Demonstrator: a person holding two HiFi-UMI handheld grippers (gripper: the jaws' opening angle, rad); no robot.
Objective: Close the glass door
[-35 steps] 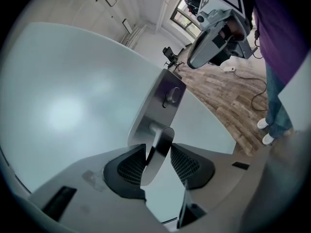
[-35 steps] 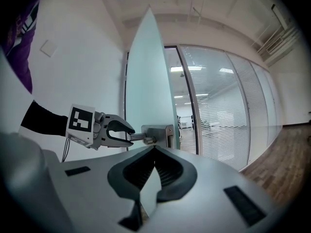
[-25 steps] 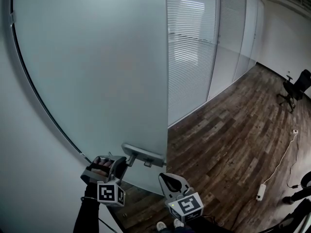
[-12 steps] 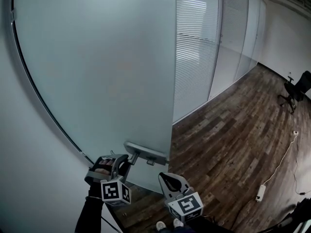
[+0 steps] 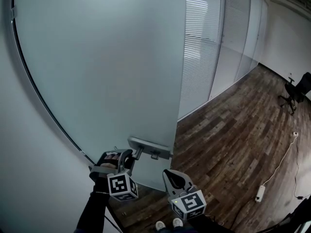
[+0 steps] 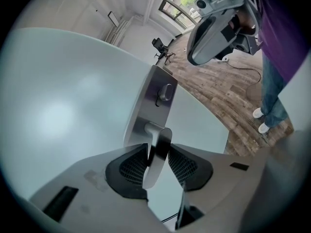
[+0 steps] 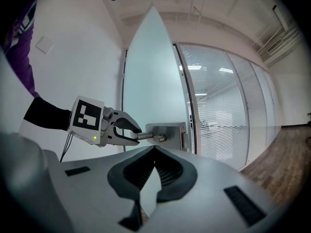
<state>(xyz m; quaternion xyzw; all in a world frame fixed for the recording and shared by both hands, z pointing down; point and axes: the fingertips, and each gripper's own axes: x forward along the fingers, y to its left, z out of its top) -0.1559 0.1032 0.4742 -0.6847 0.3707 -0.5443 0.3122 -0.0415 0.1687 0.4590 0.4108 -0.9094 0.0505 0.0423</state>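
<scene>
The frosted glass door [image 5: 107,72] is on the move, and the left gripper [image 5: 127,159] is driving it.
Its jaws are clamped on the brushed-metal lever handle [image 6: 156,149], and the door's free edge now sits further right across the white slatted glass wall [image 5: 199,57] than it did a second ago, covering more of the blinds. That reads as the closing swing under way, though not yet finished: a good stretch of dark wood-plank floor [image 5: 228,144] shows past the edge. The right gripper [image 5: 170,174] hangs just below the handle, jaws pressed together on nothing.
</scene>
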